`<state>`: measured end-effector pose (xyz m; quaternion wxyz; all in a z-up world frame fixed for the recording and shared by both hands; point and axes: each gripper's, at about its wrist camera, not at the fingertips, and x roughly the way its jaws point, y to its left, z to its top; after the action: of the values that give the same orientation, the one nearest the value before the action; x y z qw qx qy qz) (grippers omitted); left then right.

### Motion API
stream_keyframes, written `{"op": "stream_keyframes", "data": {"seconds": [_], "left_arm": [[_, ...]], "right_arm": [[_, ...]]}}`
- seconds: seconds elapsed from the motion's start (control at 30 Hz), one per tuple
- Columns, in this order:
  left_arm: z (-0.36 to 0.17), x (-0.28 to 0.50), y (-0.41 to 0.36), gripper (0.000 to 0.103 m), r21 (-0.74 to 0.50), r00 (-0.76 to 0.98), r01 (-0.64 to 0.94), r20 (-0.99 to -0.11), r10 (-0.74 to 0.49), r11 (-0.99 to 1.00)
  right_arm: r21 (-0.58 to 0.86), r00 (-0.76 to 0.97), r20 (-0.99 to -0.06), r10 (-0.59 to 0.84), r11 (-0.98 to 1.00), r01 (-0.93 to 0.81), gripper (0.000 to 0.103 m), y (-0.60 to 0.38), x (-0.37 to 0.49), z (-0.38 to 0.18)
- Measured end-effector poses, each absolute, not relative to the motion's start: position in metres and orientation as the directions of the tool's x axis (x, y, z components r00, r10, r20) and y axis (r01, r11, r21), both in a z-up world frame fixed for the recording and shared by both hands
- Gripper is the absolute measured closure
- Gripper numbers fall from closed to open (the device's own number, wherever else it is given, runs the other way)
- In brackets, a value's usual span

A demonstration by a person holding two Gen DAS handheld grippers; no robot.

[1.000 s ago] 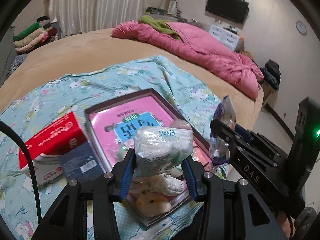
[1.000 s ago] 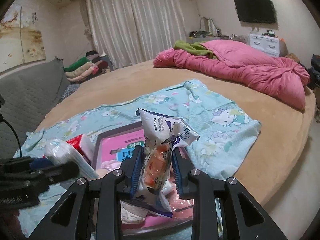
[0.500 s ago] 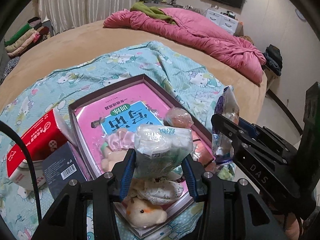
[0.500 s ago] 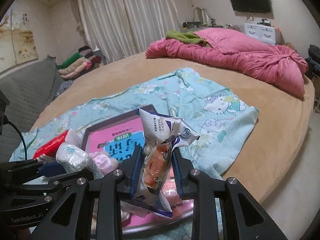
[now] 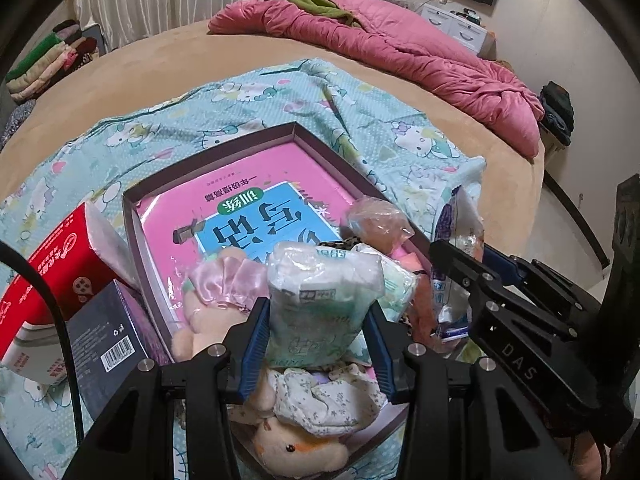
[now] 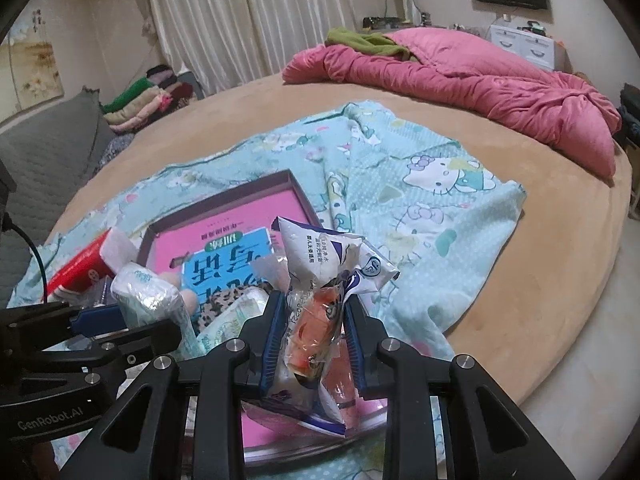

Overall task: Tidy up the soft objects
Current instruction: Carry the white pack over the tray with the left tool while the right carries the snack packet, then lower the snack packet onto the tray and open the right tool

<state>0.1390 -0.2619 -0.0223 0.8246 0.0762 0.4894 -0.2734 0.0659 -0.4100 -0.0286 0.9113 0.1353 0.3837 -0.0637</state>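
Observation:
My left gripper is shut on a clear-wrapped tissue pack and holds it over the near end of a dark shallow box with a pink book inside. Plush toys and wrapped soft items lie in the box's near part. My right gripper is shut on a white and blue snack packet above the box's near right edge. The left gripper and its tissue pack show at the left of the right wrist view.
The box lies on a light blue cartoon-print sheet on a tan round bed. A red tissue box and a dark small box stand left of it. A pink quilt lies at the far side.
Both grippers have moved forward and lower over the box, each keeping its hold; the box and the soft items in it now look closer.

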Motion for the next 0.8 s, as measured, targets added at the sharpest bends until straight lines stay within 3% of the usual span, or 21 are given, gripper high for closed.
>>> {"op": "stream_keyframes", "data": {"seconds": [0.67, 0.8], "left_arm": [[-0.037, 0.153, -0.257, 0.056, -0.166, 0.349, 0.493, -0.861, -0.369, 0.854], [-0.038, 0.154, -0.258, 0.056, -0.16, 0.351, 0.49, -0.863, -0.363, 0.857]], "right_arm": [[0.209, 0.667, -0.745, 0.02, 0.956, 0.204, 0.071, -0.407, 0.086, -0.049], [0.221, 0.679, -0.734, 0.022, 0.953, 0.208, 0.06, -0.408, 0.083, -0.047]]}}
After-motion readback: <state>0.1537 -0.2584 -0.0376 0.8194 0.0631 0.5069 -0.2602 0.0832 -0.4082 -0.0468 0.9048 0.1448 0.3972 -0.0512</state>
